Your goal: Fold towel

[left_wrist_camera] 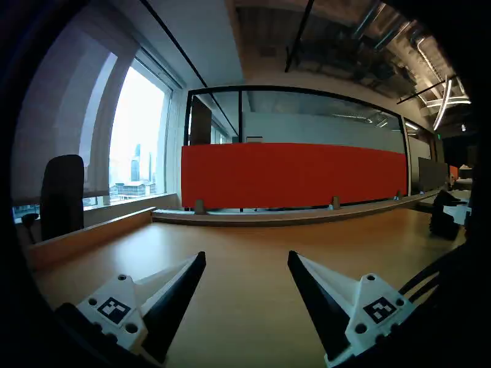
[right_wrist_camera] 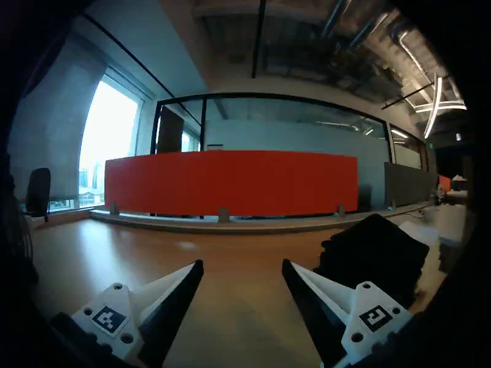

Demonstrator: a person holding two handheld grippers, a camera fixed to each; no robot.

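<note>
A stack of dark folded towels sits on the wooden table just right of my right gripper, whose fingers are spread with nothing between them. The same dark pile appears small at the far right in the left gripper view. My left gripper is open too, low over bare wood, holding nothing.
A red divider panel runs along the table's far edge. A black office chair stands at the left by the bright window. A white sheet-like item lies beyond the towels at the right.
</note>
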